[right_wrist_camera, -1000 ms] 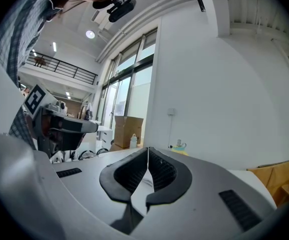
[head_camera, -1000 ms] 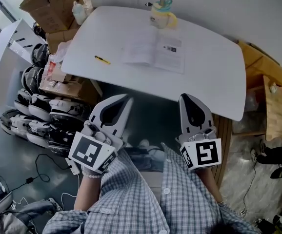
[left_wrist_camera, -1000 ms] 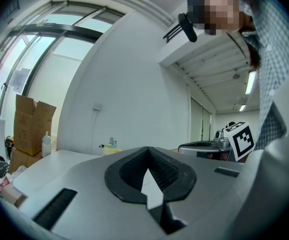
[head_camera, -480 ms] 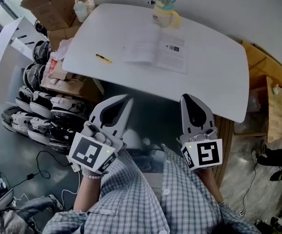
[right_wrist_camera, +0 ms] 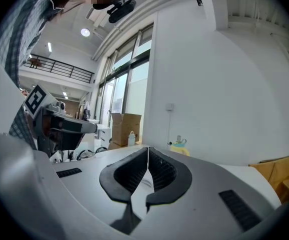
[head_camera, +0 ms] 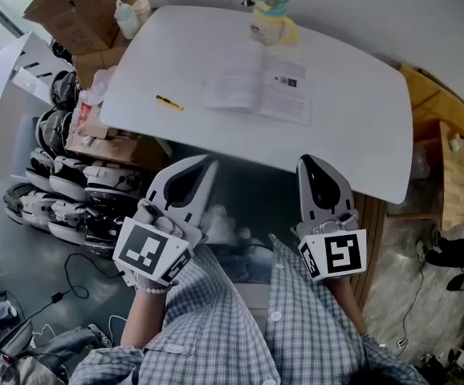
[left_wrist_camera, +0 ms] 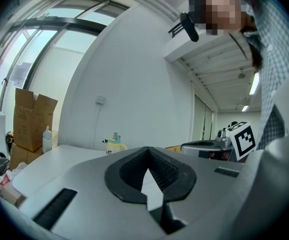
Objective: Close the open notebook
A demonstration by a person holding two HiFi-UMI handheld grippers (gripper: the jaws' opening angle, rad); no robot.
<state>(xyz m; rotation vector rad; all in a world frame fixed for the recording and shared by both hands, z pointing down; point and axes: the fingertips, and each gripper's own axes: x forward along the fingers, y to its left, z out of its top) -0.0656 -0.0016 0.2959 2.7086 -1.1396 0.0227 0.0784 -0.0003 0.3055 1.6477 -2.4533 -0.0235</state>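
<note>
Table [head_camera: 360,119]: white, wide. Left gripper [head_camera: 206,164] and right gripper [head_camera: 311,160] hung off table's near edge, both jaw pairs pressed together, empty. Notebook [head_camera: 256,87] lay open, flat, on table's far half, well apart from both. Judged light, thin, floppy, pages tearable. Best hold: 1 cover's outer edge, folded over spine.

Open notebook [head_camera: 258,90] lies flat on white table [head_camera: 352,127]
</note>
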